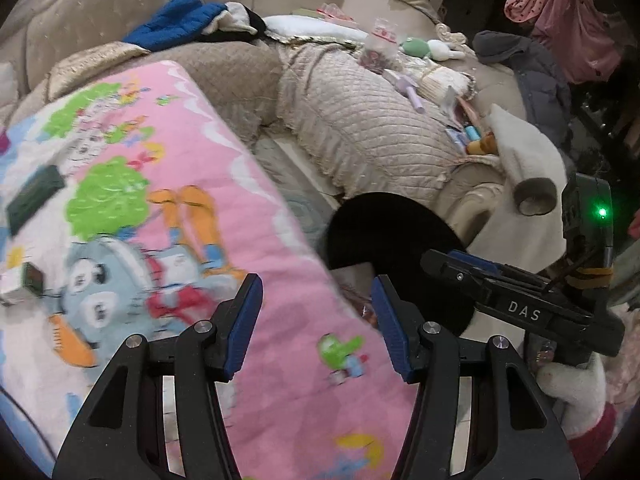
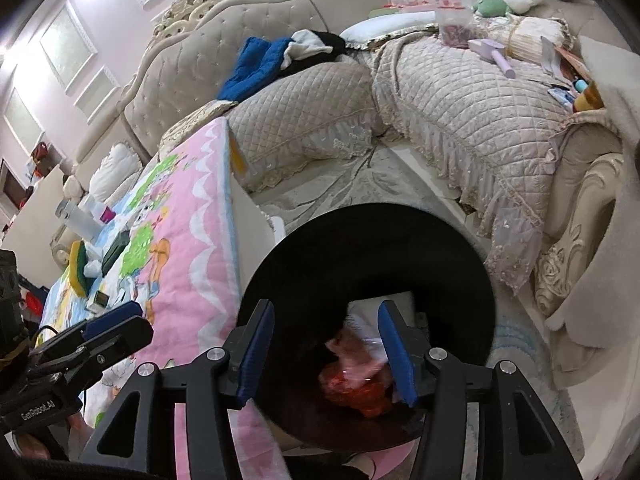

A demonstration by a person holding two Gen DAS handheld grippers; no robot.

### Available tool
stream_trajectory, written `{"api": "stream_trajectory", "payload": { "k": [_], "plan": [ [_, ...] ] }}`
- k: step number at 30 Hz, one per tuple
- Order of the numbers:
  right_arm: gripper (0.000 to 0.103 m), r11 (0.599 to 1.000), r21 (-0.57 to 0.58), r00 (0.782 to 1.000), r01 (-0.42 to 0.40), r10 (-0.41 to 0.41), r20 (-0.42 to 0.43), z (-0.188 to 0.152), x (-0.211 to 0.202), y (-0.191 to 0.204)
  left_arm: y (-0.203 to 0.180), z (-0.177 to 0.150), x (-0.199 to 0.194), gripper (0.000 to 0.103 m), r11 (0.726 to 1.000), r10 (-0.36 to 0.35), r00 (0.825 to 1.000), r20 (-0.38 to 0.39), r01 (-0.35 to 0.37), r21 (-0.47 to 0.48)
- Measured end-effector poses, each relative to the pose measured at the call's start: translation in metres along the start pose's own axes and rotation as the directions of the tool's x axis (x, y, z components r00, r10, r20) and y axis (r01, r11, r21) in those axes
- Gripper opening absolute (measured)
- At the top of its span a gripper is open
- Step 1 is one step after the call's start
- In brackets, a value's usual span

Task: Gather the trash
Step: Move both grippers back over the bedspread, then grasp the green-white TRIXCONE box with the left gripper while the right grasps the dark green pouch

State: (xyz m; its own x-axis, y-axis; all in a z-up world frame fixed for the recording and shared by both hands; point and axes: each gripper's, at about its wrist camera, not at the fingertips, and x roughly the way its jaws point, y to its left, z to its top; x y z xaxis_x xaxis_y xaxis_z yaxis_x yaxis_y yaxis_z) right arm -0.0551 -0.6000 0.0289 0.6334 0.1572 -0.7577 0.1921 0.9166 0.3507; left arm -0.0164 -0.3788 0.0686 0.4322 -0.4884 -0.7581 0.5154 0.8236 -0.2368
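Black and round, the trash bin (image 2: pixel 368 264) is sitting directly under the right gripper (image 2: pixel 326 350), whose blue pads are standing apart around nothing; a pinkish-red wrapper (image 2: pixel 356 376) is lying below them inside the bin. The left gripper (image 1: pixel 316 324), also open and empty, is hovering over the pink cartoon blanket (image 1: pixel 168 184), where small boxes (image 1: pixel 22 286) are lying to its left.

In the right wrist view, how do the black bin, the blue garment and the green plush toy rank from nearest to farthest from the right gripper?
1. black bin, directly under the right gripper.
2. blue garment, on the sofa back, upper left.
3. green plush toy, far on the sofa, upper right.
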Motion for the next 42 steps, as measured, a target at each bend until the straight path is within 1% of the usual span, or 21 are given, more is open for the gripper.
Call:
{"api": "stream_trajectory", "payload": {
  "k": [6, 10, 15, 18, 20, 23, 26, 29, 31, 34, 38, 40, 42],
  "plan": [
    [0.052, 0.998, -0.048, 0.998, -0.045, 0.044, -0.034, -0.007, 0.012, 0.032, 0.035, -0.008, -0.018, 0.055, 0.995, 0.098, 0.995, 0.021, -0.098, -0.015],
    [0.052, 0.993, -0.087, 0.996, -0.079, 0.075, -0.049, -0.009, 0.019, 0.057, 0.07, -0.01, -0.027, 0.055, 0.986, 0.157, 0.987, 0.014, -0.156, -0.064],
    [0.053, 0.983, -0.139, 0.991, -0.124, 0.115, -0.071, -0.011, 0.026, 0.092, 0.114, -0.014, -0.042, 0.055, 0.971, 0.196, 0.981, 0.008, -0.193, -0.144],
    [0.056, 0.973, -0.185, 0.988, -0.141, 0.125, -0.093, -0.014, 0.033, 0.115, 0.135, -0.017, -0.052, 0.055, 0.962, 0.227, 0.974, 0.013, -0.222, -0.161],
    [0.058, 0.965, -0.213, 0.985, -0.155, 0.134, -0.109, -0.016, 0.038, 0.129, 0.151, -0.018, -0.059, 0.055, 0.959, 0.241, 0.97, 0.015, -0.235, -0.156],
    [0.058, 0.956, -0.237, 0.981, -0.171, 0.143, -0.128, -0.019, 0.045, 0.145, 0.173, -0.019, -0.065, 0.056, 0.961, 0.253, 0.967, 0.01, -0.25, -0.118],
    [0.059, 0.951, -0.252, 0.979, -0.181, 0.149, -0.142, -0.021, 0.051, 0.157, 0.192, -0.019, -0.065, 0.056, 0.965, 0.255, 0.967, 0.004, -0.254, -0.059],
    [0.06, 0.947, -0.262, 0.977, -0.186, 0.15, -0.151, -0.022, 0.056, 0.165, 0.204, -0.02, -0.057, 0.056, 0.971, 0.24, 0.971, -0.018, -0.24, 0.012],
    [0.06, 0.945, -0.265, 0.976, -0.189, 0.151, -0.157, -0.022, 0.059, 0.169, 0.207, -0.021, -0.05, 0.056, 0.971, 0.234, 0.972, -0.036, -0.232, 0.062],
    [0.061, 0.942, -0.277, 0.975, -0.188, 0.146, -0.167, -0.021, 0.063, 0.174, 0.205, -0.018, -0.042, 0.056, 0.957, 0.258, 0.966, -0.025, -0.252, 0.141],
    [0.062, 0.937, -0.296, 0.975, -0.187, 0.14, -0.175, -0.017, 0.07, 0.185, 0.204, -0.012, -0.033, 0.056, 0.954, 0.247, 0.969, -0.032, -0.237, 0.182],
    [0.062, 0.934, -0.302, 0.974, -0.191, 0.142, -0.176, -0.014, 0.074, 0.19, 0.205, -0.008, -0.027, 0.056, 0.96, 0.221, 0.974, -0.054, -0.207, 0.189],
    [0.062, 0.932, -0.308, 0.973, -0.194, 0.144, -0.178, -0.012, 0.076, 0.194, 0.206, -0.006, -0.018, 0.056, 0.959, 0.215, 0.974, -0.076, -0.196, 0.206]
  ]
}}
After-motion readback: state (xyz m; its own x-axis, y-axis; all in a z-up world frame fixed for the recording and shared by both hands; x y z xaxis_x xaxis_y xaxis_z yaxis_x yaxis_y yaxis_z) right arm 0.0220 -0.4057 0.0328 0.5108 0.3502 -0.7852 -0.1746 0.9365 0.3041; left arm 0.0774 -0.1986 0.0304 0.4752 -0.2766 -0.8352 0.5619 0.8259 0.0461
